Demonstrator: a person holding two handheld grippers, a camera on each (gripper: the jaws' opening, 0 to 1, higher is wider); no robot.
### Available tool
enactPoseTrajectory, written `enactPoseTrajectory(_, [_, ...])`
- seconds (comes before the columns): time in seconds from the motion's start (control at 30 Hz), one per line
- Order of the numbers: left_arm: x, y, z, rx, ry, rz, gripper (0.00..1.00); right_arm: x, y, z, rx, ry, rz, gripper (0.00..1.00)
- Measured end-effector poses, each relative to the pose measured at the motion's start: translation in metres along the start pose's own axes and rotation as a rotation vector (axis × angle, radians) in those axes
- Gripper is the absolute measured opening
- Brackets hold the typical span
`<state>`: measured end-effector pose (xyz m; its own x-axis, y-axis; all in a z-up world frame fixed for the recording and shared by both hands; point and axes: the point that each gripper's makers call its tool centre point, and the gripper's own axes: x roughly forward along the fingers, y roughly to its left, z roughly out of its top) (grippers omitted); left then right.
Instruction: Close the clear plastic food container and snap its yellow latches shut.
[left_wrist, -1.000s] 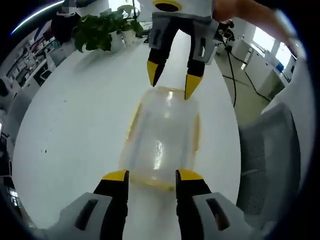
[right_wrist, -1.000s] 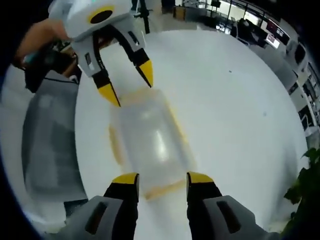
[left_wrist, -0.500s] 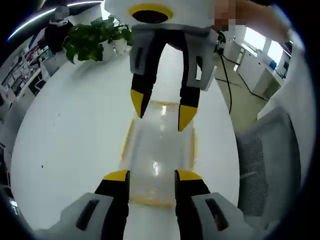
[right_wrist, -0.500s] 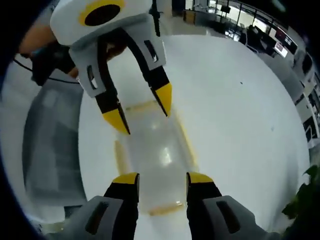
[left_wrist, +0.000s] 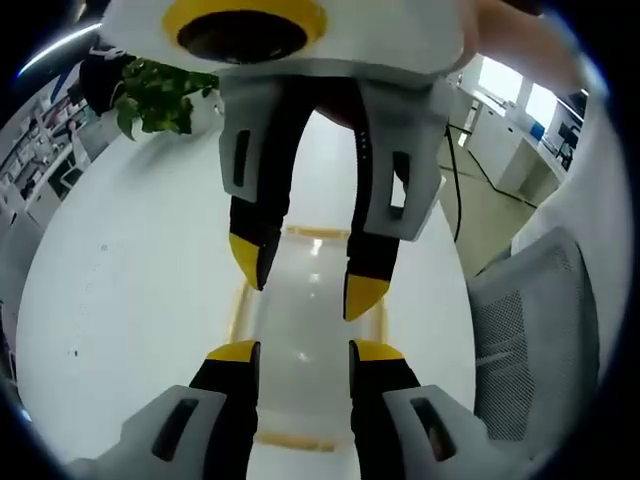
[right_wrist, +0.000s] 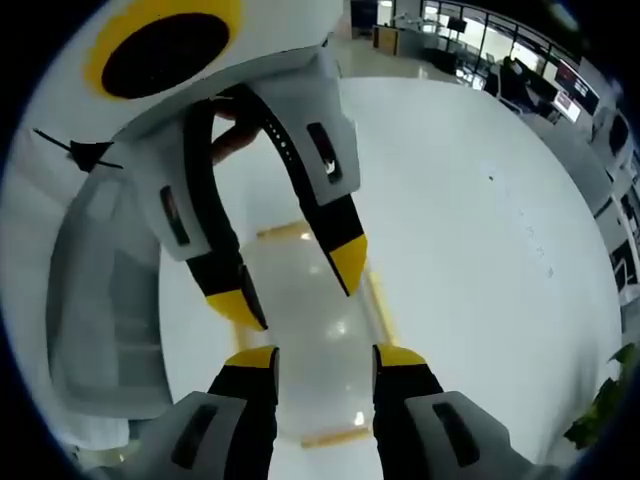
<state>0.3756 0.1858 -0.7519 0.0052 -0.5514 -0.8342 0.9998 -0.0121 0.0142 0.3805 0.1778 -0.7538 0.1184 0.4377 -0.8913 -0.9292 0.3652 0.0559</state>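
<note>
Over the container (left_wrist: 305, 330), both left gripper (left_wrist: 303, 348) and right gripper (right_wrist: 325, 352) jaws gape, hiding its latches.

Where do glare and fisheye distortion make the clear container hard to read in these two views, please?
Left gripper view: bright specks of glare sit on the container lid, its clear body fading into the white table; the right gripper looms large and stretched. Right gripper view: glare spots on the lid, only yellow latches marking its edges; the left gripper bulges, and the table rim curves.
</note>
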Motion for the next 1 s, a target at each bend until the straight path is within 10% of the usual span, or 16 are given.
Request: enactPoseTrajectory(1.0, [0.005,-0.012,-0.004,-0.025,0.016,-0.029,0.45,0.005,-0.010,0.011,-0.022,-0.022,0.005,0.39])
